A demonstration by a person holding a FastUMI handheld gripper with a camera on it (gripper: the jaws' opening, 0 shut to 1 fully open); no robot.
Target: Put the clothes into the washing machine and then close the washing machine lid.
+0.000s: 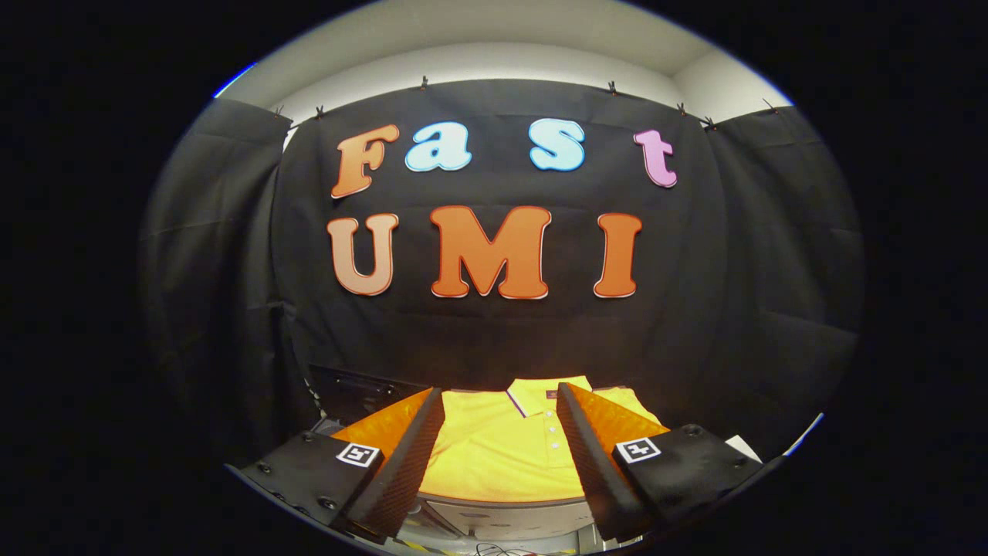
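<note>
Beyond the spread hand-held gripper [500, 432], yellow polo shirt [502, 452].

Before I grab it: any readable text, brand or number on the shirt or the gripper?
Yellow shirt: small dark tag at the collar, too small to read.
Gripper, fingers open: square coded markers on both finger mounts, patterns only, no words.
Readable text: none.

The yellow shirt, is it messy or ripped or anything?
No, nothing looks odd. The yellow shirt lies flat and neatly folded, collar up and buttons closed, just ahead of the open gripper, whose fingers stand apart and touch nothing.
</note>
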